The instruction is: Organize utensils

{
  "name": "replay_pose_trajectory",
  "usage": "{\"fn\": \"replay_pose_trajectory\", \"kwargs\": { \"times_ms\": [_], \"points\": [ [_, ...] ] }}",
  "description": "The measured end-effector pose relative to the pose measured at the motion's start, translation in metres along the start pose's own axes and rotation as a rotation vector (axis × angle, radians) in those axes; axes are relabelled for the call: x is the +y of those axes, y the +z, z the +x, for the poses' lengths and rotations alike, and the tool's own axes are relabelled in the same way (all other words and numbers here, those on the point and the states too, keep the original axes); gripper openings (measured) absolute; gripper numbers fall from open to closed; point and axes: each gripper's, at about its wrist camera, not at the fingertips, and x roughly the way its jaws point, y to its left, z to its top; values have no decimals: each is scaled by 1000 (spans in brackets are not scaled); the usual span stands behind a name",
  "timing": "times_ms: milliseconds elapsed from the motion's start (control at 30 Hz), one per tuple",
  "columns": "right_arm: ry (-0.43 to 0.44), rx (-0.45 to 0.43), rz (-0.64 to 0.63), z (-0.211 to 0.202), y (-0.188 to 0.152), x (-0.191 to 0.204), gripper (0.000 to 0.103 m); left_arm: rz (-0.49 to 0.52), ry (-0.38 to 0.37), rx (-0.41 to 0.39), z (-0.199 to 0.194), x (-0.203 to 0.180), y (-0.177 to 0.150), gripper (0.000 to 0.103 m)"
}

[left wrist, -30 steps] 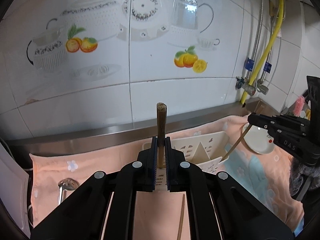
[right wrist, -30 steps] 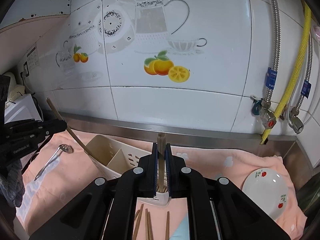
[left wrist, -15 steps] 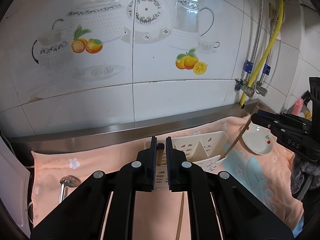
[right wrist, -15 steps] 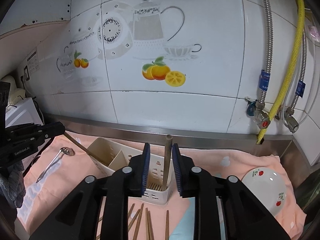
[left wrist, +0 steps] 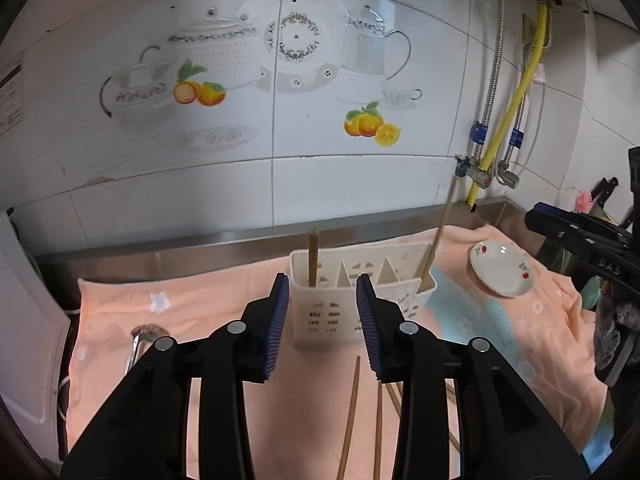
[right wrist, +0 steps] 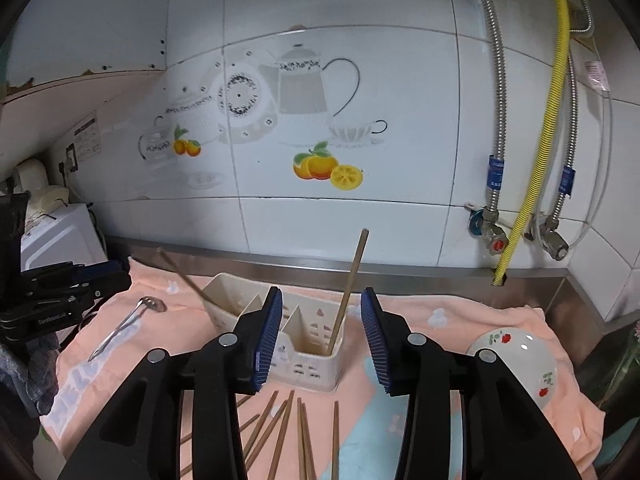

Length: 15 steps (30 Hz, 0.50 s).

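Observation:
A white slotted utensil caddy (left wrist: 320,316) (right wrist: 312,364) stands on the peach cloth. One brown chopstick (left wrist: 313,256) stands in its left end, seen leaning left (right wrist: 184,276) in the right wrist view. A second chopstick (right wrist: 350,292) (left wrist: 438,236) leans in the opposite end. My left gripper (left wrist: 322,292) hangs just in front of the caddy, its jaws opening with nothing pressed between the pads. My right gripper (right wrist: 321,300) is likewise opening; its chopstick stands free in the caddy beyond it. Several loose chopsticks (right wrist: 280,432) (left wrist: 352,408) lie on the cloth below.
A metal spoon (right wrist: 124,328) (left wrist: 140,336) lies on the cloth at the left. A small flowered plate (right wrist: 516,356) (left wrist: 500,268) sits at the right. Behind are a tiled wall, a steel ledge and hoses with valves (right wrist: 496,240). A white appliance (right wrist: 60,240) stands far left.
Both grippers, shut on upright chopsticks a second ago, have opened and drawn back from the caddy. Each chopstick has dropped into its compartment and now stands free.

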Motion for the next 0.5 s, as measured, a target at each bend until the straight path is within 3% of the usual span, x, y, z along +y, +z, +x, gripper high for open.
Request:
{"fn": "replay_pose_trajectory", "kwargs": {
  "times_ms": [500],
  "points": [
    [33,15,-6,-54,-66,11,50,-27,-6,-2,-43,-2,-64,59]
  ]
}}
